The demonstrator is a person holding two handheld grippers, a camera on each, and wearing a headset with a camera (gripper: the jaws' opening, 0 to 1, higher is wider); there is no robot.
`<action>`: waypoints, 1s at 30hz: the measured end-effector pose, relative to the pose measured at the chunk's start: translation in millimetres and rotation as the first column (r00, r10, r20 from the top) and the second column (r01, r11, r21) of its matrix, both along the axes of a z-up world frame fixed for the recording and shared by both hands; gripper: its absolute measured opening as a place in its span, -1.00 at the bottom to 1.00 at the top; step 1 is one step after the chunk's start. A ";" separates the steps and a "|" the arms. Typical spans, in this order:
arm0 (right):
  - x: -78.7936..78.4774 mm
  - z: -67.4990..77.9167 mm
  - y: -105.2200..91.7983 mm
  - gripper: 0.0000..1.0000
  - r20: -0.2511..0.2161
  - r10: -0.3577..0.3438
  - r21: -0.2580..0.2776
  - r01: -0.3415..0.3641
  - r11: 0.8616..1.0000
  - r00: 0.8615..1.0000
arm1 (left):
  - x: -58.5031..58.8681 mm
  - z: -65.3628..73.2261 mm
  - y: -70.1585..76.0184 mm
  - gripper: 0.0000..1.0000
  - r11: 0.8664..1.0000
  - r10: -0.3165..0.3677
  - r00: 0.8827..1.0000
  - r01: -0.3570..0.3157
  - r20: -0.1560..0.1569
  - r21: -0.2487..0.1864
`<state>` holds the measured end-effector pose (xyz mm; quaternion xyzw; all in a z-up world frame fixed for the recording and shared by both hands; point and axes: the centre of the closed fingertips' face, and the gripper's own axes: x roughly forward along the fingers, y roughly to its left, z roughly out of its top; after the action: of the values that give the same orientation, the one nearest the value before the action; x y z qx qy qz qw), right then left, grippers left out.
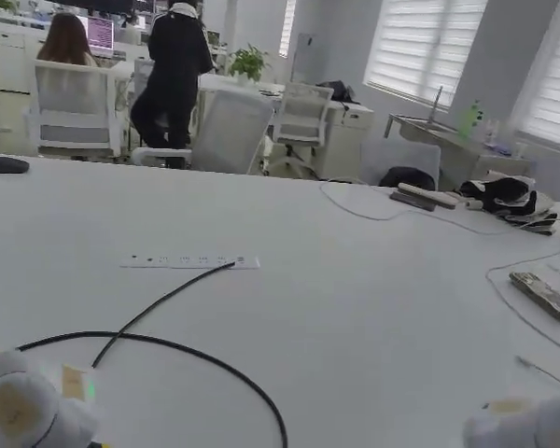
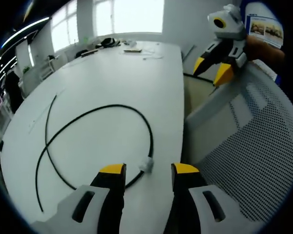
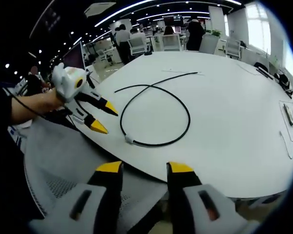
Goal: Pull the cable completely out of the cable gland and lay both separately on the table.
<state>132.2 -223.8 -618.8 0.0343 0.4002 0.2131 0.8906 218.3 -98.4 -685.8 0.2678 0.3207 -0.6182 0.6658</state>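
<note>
With my left tongs (image 3: 106, 121) and right tongs (image 3: 144, 166) both apart and empty, I should clamp one on the cable gland (image 2: 146, 165), lying near the tabletop (image 2: 112, 63) edge at the end of the looped black cable (image 2: 116, 105), and the other close beside it.

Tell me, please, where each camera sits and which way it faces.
Head view: on the headset, looking forward and down over table and cable; left gripper and right gripper peek in at bottom corners.
Left gripper view: rides the left gripper, looking along its open jaws at the cable gland; right gripper upper right.
Right gripper view: rides the right gripper, facing the table edge; left gripper and hand at left.
Shared: both gripper views show the cable gland.
</note>
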 end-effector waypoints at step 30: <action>-4.3 9.6 -27.9 -0.29 0.059 -0.071 -0.034 0.073 0.997 0.996 | 11.2 -75.9 -5.4 -0.62 0.981 -0.112 0.993 0.107 0.021 0.162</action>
<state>127.8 -251.8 -609.2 0.0264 0.3768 0.1745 0.9093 229.5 -103.8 -761.7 0.3471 0.3440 -0.6221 0.6117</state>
